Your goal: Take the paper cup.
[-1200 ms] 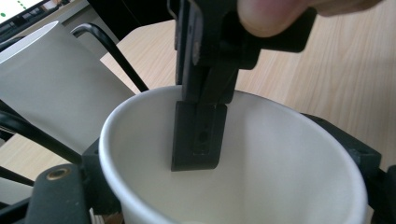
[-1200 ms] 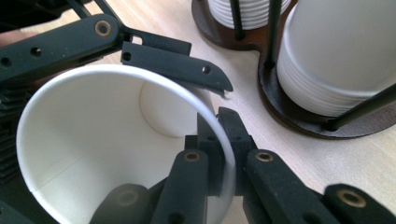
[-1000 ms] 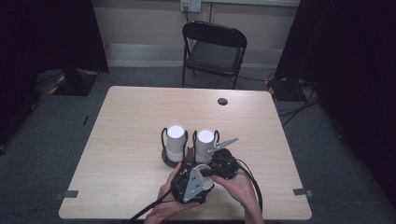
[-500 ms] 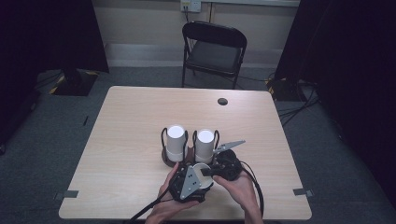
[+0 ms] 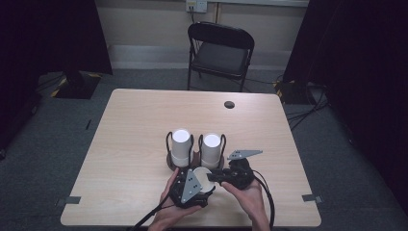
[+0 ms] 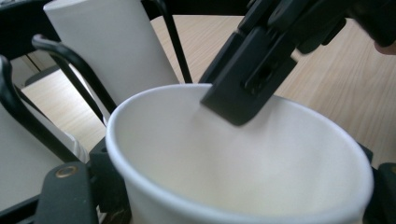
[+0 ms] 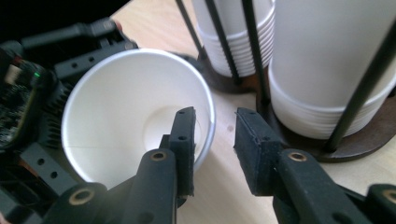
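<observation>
Right claw (image 7: 214, 140) straddling paper cup (image 7: 126, 112) rim, empty

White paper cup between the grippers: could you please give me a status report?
Left gripper shut on white paper cup. Right gripper open, jaws straddling cup's rim. Two black wire holders of stacked white cups close behind.

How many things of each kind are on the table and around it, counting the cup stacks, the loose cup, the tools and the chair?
Stacks of white cups in wire holders: 2, left stack and right stack
Loose white cup: 1
Handheld tools: 2, left tool and right tool
Folding chair: 1
Total: 6
</observation>
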